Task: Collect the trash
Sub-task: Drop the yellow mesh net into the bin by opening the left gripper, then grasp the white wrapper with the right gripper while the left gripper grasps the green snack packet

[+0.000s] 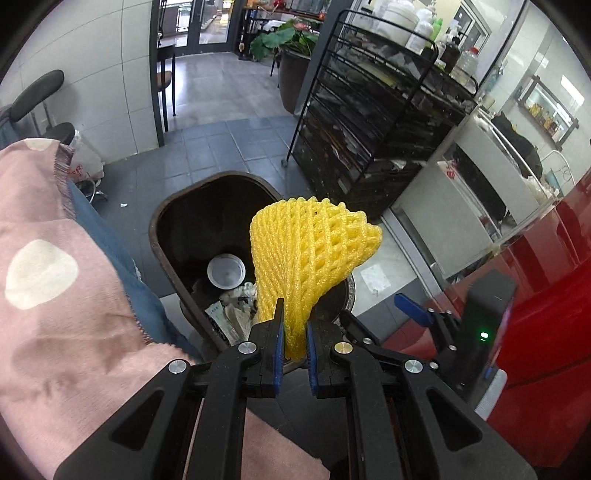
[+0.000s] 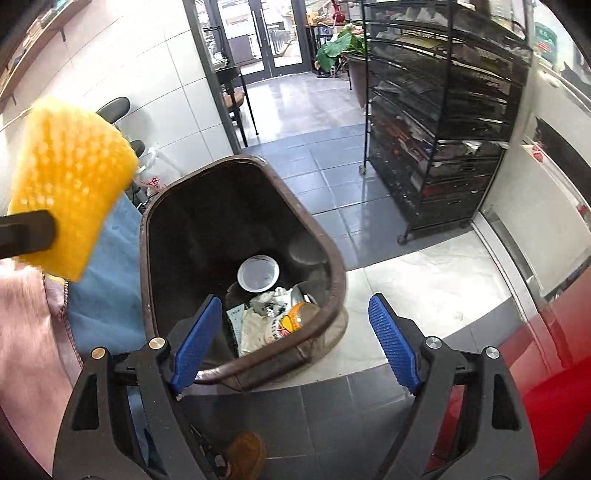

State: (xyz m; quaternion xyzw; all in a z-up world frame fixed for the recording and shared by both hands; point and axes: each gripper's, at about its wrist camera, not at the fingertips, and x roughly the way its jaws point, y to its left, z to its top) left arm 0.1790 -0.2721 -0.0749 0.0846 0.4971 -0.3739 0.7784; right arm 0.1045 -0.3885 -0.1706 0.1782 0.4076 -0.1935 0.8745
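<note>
The left gripper (image 1: 294,332) has its fingers clamped on the foam net (image 1: 310,251), held above the bin (image 1: 162,221), which lies just ahead of and below the fingers. The right gripper (image 2: 295,339) hangs over the bin (image 2: 332,258), fingers apart and empty. Recommended: centre the net over the opening before releasing, since light foam may drift.

Shop or café interior: tiled floor (image 2: 314,96), glass entrance doors (image 2: 266,33), black wire rack (image 2: 443,110) with supplies.
</note>
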